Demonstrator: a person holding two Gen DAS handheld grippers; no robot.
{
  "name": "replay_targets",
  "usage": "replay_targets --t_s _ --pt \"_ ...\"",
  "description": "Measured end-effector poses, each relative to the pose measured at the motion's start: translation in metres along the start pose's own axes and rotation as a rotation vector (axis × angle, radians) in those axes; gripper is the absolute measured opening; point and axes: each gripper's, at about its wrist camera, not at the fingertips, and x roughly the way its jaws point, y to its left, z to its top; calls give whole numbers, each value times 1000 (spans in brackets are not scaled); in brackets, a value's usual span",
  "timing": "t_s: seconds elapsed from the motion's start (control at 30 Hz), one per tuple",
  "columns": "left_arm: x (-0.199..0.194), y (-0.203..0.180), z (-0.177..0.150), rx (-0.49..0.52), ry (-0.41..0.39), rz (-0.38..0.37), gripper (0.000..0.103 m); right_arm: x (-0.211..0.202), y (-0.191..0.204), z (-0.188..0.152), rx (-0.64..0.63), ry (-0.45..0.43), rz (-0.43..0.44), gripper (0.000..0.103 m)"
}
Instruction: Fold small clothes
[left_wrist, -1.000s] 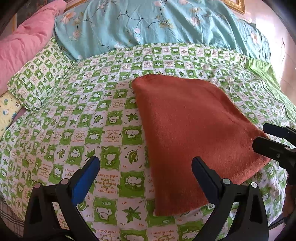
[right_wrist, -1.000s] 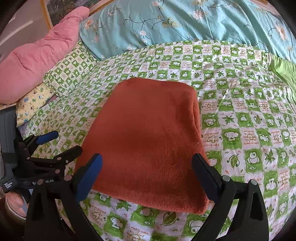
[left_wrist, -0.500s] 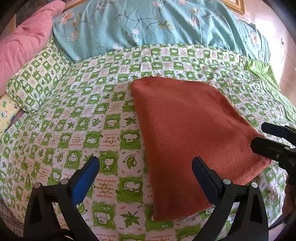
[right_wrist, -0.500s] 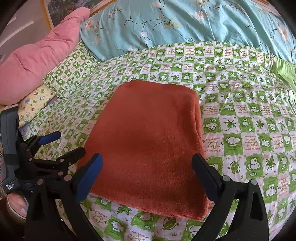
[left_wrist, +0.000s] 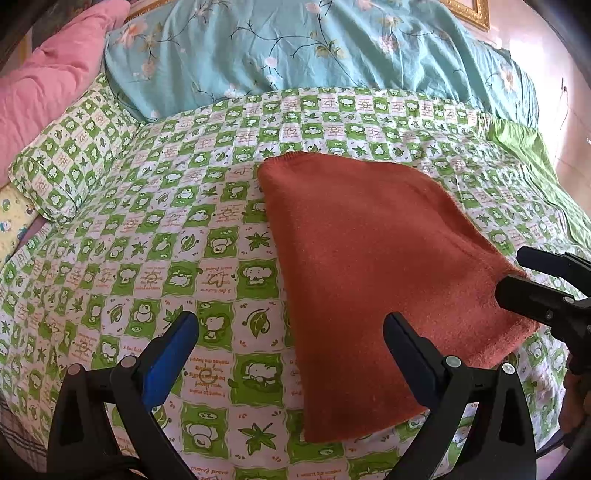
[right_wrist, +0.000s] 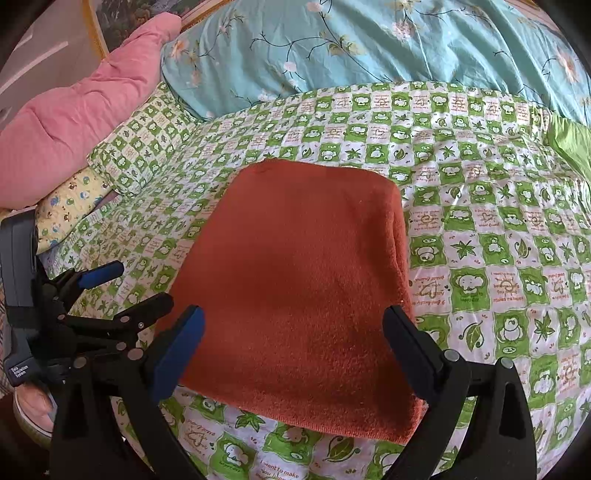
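The rust-orange garment (right_wrist: 295, 288) lies flat on the green checked bedspread (left_wrist: 147, 240), already folded into a neat block, with a doubled edge along its right side and its near hem close to the front of the bed. Both claws stand wide apart and hold nothing: the left gripper (left_wrist: 291, 350) hangs over the bedspread beside the garment's near left corner, and the right gripper (right_wrist: 293, 347) hovers over the garment's near edge. If another fold is meant, it would go best with each claw pinching a near corner through all the layers, lifting only a little, and carrying the hem evenly to the far edge so the stack does not slide or skew; soft knit like this will probably sag between the two grips. What sort of garment it is cannot be told, since sleeves or legs are tucked out of sight, nor how many layers lie beneath. A pink pillow (right_wrist: 74, 122) and a blue floral quilt (left_wrist: 295, 48) lie beyond, cut off by the lens edge.
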Motion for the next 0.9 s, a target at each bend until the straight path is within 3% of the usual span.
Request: replay_targets --t_s 0.9 --pt "-4 -3 -2 -7 0 -19 100 -2 3 -2 -13 -5 9 97"
